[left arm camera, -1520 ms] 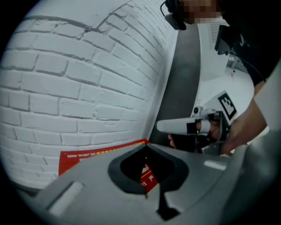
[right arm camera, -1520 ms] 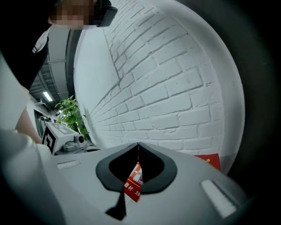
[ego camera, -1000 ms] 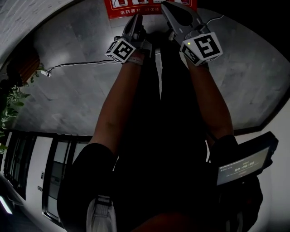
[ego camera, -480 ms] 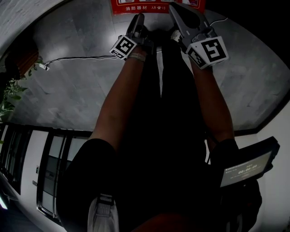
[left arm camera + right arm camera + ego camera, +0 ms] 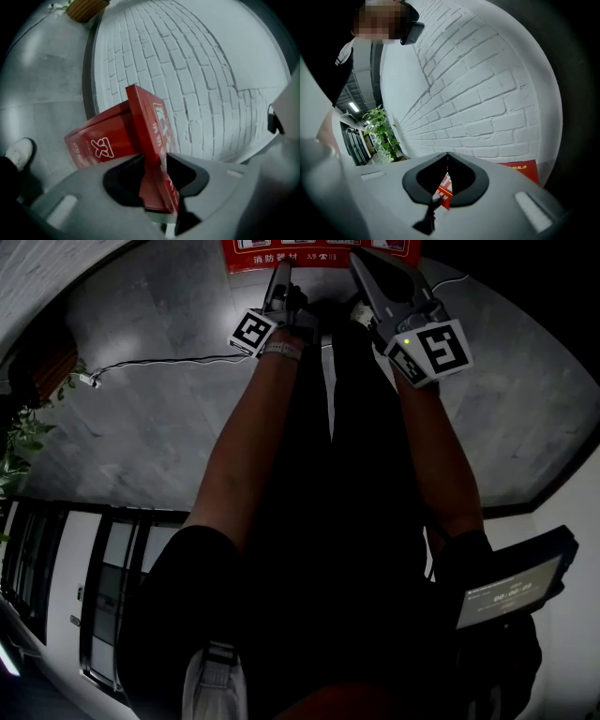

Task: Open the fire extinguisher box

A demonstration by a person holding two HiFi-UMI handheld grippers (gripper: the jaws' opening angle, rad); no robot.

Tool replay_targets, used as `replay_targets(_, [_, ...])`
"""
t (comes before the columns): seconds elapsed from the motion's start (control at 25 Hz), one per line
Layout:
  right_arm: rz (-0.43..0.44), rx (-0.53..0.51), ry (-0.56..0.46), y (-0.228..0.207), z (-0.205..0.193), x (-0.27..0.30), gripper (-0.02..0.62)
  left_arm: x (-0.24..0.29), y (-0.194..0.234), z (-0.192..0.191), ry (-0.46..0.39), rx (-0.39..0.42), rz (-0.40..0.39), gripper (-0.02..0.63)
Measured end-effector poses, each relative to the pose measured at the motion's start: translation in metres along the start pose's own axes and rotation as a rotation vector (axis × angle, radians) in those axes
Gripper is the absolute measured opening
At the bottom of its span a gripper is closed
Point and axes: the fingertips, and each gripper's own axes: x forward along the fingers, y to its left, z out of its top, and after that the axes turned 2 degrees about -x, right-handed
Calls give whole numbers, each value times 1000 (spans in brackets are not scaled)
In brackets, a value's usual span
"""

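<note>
Head view looks steeply down; each gripper view peers closely along its jaws; all three apparently share the red box (image 5: 101, 140).

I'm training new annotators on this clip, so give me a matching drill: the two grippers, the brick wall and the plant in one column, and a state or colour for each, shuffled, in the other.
Things
1. left gripper
2. right gripper
3. brick wall
4. plant

States or colours
A. white
B. jaws together
C. green leaves
D. jaws apart, with the edge of the red lid between them

Pairs: 1-D, 2-B, 3-A, 4-C.

Note: the left gripper's jaws have just been opening. The lid stands between them, and the pads do not press on it.
</note>
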Motion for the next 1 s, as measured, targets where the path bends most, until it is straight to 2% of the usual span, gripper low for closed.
replay_targets(0.16, [-10,4,1,-2,-1,-4,9,4,0,5,-25,-29,1,131])
replay_targets(0.44, [-12,7,-4,-1,-1,-4,9,-2,-3,11,-37,-22,10,118])
replay_targets(0.64, [-14,2,-19,-3,2,1,9,-6,-26,21,-83,-31,4,105])
replay_targets(1.0, [7,-20,-60,-3,11,10,9,1,-83,45,-129,4,-129,94])
